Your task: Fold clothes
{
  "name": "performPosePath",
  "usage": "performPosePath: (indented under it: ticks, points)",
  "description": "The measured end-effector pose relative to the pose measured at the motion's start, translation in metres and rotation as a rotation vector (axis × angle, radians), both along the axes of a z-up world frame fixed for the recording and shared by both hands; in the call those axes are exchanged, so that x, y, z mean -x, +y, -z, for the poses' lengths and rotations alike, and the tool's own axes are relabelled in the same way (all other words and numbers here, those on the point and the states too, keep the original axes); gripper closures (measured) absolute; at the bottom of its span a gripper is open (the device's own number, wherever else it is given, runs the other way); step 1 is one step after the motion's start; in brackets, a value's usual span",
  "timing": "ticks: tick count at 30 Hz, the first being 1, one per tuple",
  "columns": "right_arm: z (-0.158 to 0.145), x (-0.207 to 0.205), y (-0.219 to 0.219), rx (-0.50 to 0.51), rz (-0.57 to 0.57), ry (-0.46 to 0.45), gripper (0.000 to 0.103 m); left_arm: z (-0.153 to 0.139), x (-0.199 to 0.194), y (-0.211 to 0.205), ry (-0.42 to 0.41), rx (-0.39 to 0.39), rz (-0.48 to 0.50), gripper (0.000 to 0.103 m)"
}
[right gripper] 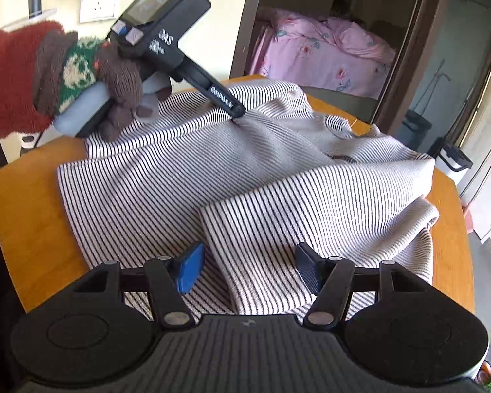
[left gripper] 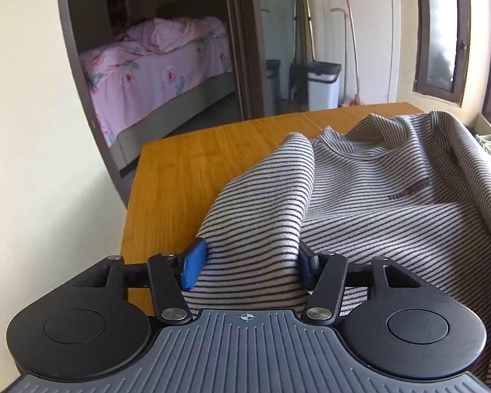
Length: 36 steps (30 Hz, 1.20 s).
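Note:
A grey-and-black striped sweater lies on a wooden table, partly folded. My left gripper is shut on a bunched fold of the sweater's left side and lifts it off the table. In the right wrist view the same sweater spreads across the table, with a sleeve folded over its front. My right gripper is open above the folded sleeve, its blue pads apart and holding nothing. The left gripper shows there too, pinching cloth at the sweater's far side.
A gloved hand holds the left gripper's handle. A doorway shows a bed with pink bedding. A white bin stands by the far wall. The table's left edge drops to the floor.

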State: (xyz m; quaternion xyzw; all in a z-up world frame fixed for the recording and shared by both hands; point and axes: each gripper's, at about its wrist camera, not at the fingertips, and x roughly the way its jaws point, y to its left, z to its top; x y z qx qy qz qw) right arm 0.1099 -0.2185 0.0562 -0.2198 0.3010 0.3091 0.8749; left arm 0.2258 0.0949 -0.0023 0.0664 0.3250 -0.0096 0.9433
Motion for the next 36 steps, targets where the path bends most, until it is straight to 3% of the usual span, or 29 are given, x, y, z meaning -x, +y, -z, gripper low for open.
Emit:
performPosePath:
  ticks: [1, 2, 3, 5, 7, 10, 13, 16, 18, 19, 20, 23, 27, 29, 30, 31, 33, 36]
  points:
    - [-0.001, -0.002, 0.0, 0.007, 0.005, -0.01, 0.068, -0.005, 0.002, 0.005, -0.018, -0.001, -0.013, 0.07]
    - [-0.008, -0.008, -0.007, 0.006, 0.036, -0.035, 0.093, -0.011, 0.004, 0.009, -0.035, -0.002, -0.026, 0.075]
    - [-0.016, -0.016, -0.015, 0.004, 0.072, -0.062, 0.094, -0.016, 0.006, 0.014, -0.053, -0.003, -0.039, 0.084]
    - [-0.035, -0.036, -0.037, -0.007, 0.163, -0.115, 0.094, -0.027, 0.007, 0.025, -0.086, 0.01, -0.071, 0.085]
    - [-0.055, -0.062, -0.066, -0.026, 0.279, -0.171, 0.094, -0.04, 0.005, 0.043, -0.094, 0.109, -0.114, 0.081]
    - [-0.094, -0.11, -0.113, -0.077, 0.463, -0.256, 0.094, -0.053, 0.017, 0.054, -0.135, 0.22, -0.125, 0.05]
    - [-0.128, -0.128, -0.122, -0.122, 0.515, -0.338, 0.094, -0.066, 0.039, 0.052, -0.204, 0.271, -0.086, 0.024]
    - [-0.161, -0.144, -0.129, -0.165, 0.562, -0.421, 0.094, -0.072, 0.062, 0.04, -0.252, 0.309, -0.002, 0.009]
    - [-0.183, -0.155, -0.133, -0.194, 0.592, -0.476, 0.094, -0.071, 0.069, 0.026, -0.237, 0.261, 0.062, 0.005]
    - [-0.192, -0.155, -0.13, -0.217, 0.586, -0.491, 0.094, -0.067, 0.07, 0.014, -0.224, 0.178, 0.081, 0.005]
    - [-0.197, -0.157, -0.127, -0.237, 0.581, -0.487, 0.094, -0.063, 0.07, 0.006, -0.215, 0.11, 0.093, 0.005]
    - [-0.21, -0.166, -0.118, -0.293, 0.569, -0.467, 0.094, -0.046, 0.065, -0.002, -0.148, 0.004, 0.127, 0.005]
    - [-0.204, -0.181, -0.097, -0.407, 0.508, -0.341, 0.094, -0.024, 0.055, 0.008, -0.056, 0.013, 0.112, 0.005]
    - [-0.2, -0.188, -0.086, -0.463, 0.475, -0.275, 0.094, -0.017, 0.043, 0.012, -0.028, 0.016, 0.109, 0.01]
    - [-0.199, -0.191, -0.081, -0.492, 0.458, -0.242, 0.094, -0.015, 0.034, 0.016, -0.011, 0.023, 0.092, 0.03]
    - [-0.197, -0.195, -0.076, -0.52, 0.442, -0.209, 0.094, -0.013, 0.027, 0.02, 0.005, 0.026, 0.07, 0.059]
    - [-0.193, -0.202, -0.065, -0.575, 0.408, -0.142, 0.094, -0.014, 0.015, 0.039, 0.025, 0.065, -0.009, 0.082]
    - [-0.186, -0.205, -0.038, -0.601, 0.352, -0.086, 0.094, -0.02, 0.013, 0.071, 0.008, 0.141, -0.104, 0.084]
